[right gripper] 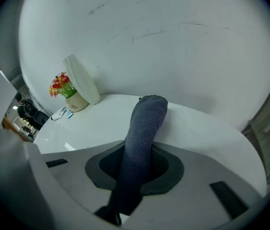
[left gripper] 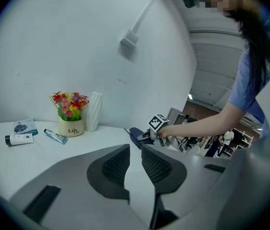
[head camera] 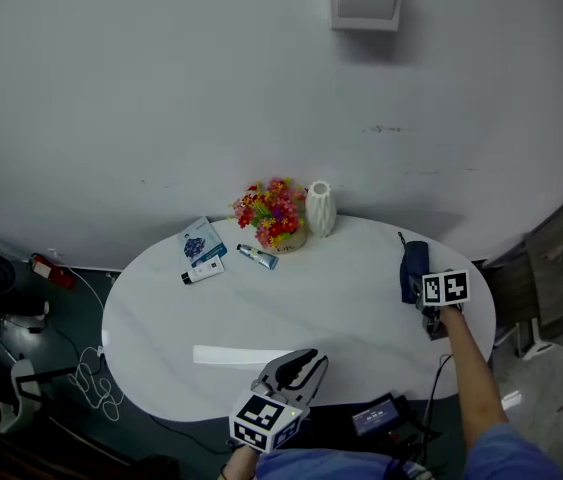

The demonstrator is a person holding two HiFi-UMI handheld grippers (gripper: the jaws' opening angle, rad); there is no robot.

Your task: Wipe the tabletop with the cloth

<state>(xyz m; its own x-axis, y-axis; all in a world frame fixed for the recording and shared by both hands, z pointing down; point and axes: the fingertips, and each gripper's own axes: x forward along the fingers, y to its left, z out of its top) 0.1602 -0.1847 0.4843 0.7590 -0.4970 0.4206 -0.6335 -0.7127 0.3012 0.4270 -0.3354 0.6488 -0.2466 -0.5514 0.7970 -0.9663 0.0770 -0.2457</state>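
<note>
Right hand-held gripper (right gripper: 137,170) is clamped on the dark blue cloth (head camera: 413,265), whose far end rests on the table (head camera: 346,303) near its right edge. Left hand-held gripper (left gripper: 135,164) sits at the near edge, jaws a narrow gap apart, nothing between them

White oval table with a few small things along its far side

The table (head camera: 351,308) has a plain, glossy white top. At the far middle a pot of red and yellow flowers (head camera: 275,218) stands just beside a white ribbed vase (head camera: 320,209) on its right. Left of the pot lie a small tube (head camera: 258,257), a blue packet (head camera: 200,240) and a white tube with a black cap (head camera: 202,272). A dark blue cloth (head camera: 413,270) lies at the right edge.
</note>
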